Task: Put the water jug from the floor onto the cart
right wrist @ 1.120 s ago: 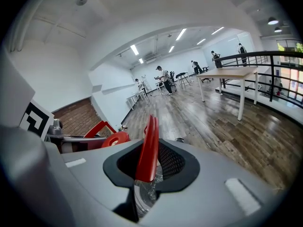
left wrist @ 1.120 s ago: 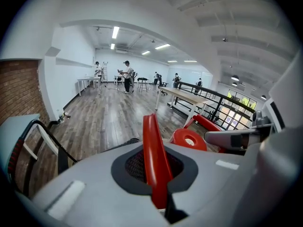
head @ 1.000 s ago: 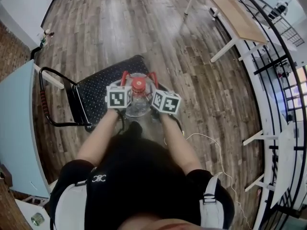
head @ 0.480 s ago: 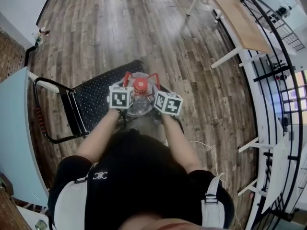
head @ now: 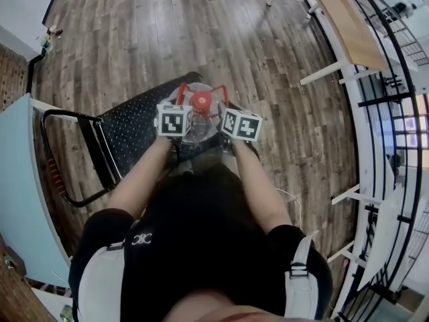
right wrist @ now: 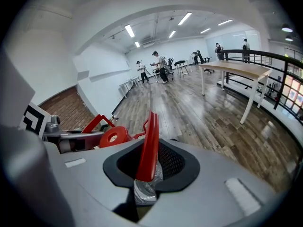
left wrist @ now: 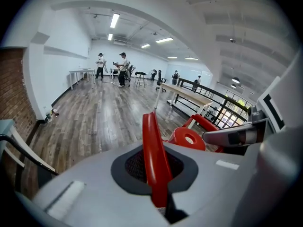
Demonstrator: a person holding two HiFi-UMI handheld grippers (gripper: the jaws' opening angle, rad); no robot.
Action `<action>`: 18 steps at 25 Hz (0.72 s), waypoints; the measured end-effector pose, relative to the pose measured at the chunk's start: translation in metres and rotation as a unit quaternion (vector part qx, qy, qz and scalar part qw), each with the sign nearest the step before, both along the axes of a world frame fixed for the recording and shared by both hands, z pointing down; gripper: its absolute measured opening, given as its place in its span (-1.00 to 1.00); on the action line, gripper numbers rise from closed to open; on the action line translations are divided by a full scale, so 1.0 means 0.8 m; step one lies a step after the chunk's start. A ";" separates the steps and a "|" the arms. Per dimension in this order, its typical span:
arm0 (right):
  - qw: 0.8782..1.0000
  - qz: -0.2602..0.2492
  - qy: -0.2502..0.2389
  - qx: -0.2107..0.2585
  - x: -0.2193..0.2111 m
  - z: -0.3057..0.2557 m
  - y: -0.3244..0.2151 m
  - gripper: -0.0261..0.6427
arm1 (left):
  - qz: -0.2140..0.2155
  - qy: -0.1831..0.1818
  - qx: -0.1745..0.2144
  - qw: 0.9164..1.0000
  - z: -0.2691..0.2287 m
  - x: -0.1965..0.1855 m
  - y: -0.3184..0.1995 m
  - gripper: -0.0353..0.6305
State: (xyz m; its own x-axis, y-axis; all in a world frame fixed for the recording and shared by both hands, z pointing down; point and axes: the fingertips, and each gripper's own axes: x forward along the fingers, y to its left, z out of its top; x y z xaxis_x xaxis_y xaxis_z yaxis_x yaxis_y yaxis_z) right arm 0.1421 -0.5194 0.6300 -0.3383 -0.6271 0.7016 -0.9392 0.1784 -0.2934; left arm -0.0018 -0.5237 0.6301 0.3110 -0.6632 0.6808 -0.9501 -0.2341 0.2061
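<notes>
Up close, L tongs [left wrist: 159, 176] clamp jug's [left wrist: 189, 139] red handle [left wrist: 153, 148].

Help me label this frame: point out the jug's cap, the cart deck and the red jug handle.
jug's cap [head: 201, 100], head view, middle of top.
cart deck [head: 134, 130], head view, bare black surface.
red jug handle [left wrist: 154, 160], left gripper view, strap mid-length.

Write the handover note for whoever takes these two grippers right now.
Left gripper: shut on one red handle of the water jug.
Right gripper: shut on the second red handle.
Jug: held between both grippers, over the edge of the cart and its black deck. Whether its base touches the deck cannot be told.
Done: jug is off the bare floor and at the cart.
Left: seat it squarely on the deck, then open both grippers and back away.
</notes>
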 end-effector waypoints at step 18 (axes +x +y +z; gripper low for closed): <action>0.998 -0.052 0.023 -0.005 0.005 0.104 -0.116 -0.66 | -0.047 0.017 -0.034 0.998 0.123 0.005 -0.103 -0.89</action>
State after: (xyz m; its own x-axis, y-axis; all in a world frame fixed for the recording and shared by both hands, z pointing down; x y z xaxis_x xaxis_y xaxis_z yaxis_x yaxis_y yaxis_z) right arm 0.1458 -0.6126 0.7136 -0.3688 -0.5835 0.7236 -0.9282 0.2726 -0.2532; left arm 0.0024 -0.6058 0.7282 0.2729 -0.6436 0.7150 -0.9596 -0.1292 0.2500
